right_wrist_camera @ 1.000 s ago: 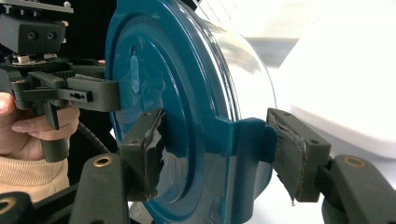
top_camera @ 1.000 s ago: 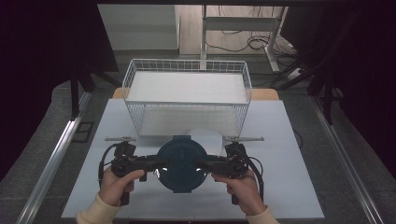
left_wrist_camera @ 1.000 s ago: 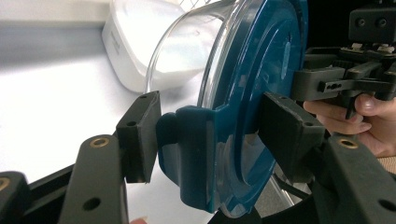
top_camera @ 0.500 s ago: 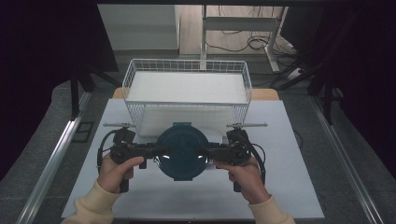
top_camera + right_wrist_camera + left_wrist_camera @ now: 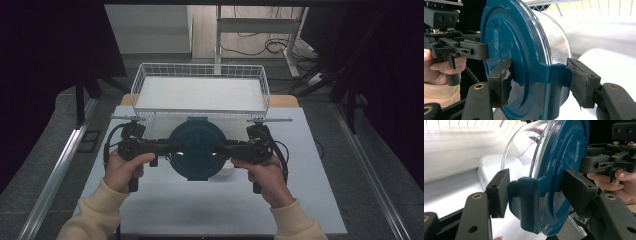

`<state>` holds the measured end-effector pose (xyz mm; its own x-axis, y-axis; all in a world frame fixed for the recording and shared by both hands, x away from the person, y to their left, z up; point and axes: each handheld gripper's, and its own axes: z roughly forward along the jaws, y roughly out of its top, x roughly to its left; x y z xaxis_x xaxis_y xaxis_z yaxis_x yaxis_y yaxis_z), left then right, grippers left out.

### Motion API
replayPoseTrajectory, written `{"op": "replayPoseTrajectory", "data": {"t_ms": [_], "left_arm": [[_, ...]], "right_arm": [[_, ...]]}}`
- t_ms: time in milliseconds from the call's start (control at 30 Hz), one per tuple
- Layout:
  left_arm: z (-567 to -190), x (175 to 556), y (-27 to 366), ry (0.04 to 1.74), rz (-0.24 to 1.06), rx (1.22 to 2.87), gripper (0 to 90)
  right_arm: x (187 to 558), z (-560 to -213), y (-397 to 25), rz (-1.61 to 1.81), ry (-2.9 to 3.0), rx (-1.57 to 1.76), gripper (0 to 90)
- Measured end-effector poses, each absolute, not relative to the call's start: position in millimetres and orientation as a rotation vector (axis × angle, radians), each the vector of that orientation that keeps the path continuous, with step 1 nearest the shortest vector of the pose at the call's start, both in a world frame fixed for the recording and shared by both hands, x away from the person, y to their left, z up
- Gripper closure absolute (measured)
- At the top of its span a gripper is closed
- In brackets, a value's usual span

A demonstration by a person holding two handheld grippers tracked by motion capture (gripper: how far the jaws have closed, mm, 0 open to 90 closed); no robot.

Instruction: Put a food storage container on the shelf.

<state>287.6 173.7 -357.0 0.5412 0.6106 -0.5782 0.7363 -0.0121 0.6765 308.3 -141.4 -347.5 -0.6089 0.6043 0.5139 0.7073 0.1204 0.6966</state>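
In the high view the lidded container point(image 5: 196, 149), a clear bowl under a dark teal lid, hangs between the two tongs just in front of the wire basket point(image 5: 200, 75). Over the last second it has travelled forward from nearer the person to a spot right at the basket's near wall, and it looks lifted off the surface point(image 5: 300, 200) rather than resting on it. The left tongs point(image 5: 167, 148) grip its left rim and the right tongs point(image 5: 225, 148) its right rim, both hands having advanced with it toward the basket. That reads as a two-handed carry on its way into the basket, with the near wall yet to be cleared. In the left gripper view the left tongs point(image 5: 537, 192) are pinching a teal clip tab on the container point(image 5: 559, 157), one pad below the tab and the other pressed on the lid face; the basket's white floor shows beyond the clear bowl. In the right gripper view the right tongs point(image 5: 540, 80) likewise pinch the opposite tab of the container point(image 5: 524, 50), the pads worn and frayed, with the basket mesh above and behind. The hold looks firm on both sides.
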Motion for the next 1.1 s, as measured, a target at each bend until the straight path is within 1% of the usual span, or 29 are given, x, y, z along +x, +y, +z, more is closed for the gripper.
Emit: {"op": "replayPoseTrajectory", "data": {"t_ms": [600,1100], "left_arm": [[-326.6,313.0,177.0,1.124,-0.127,1.702,39.8],[-298.2,351.3,181.7,1.11,-0.113,1.709,39.8]], "right_arm": [[332.4,-318.4,-139.2,-1.533,-2.287,-1.322,39.3],[371.6,-289.5,-133.8,-1.546,-2.313,-1.294,39.3]]}}
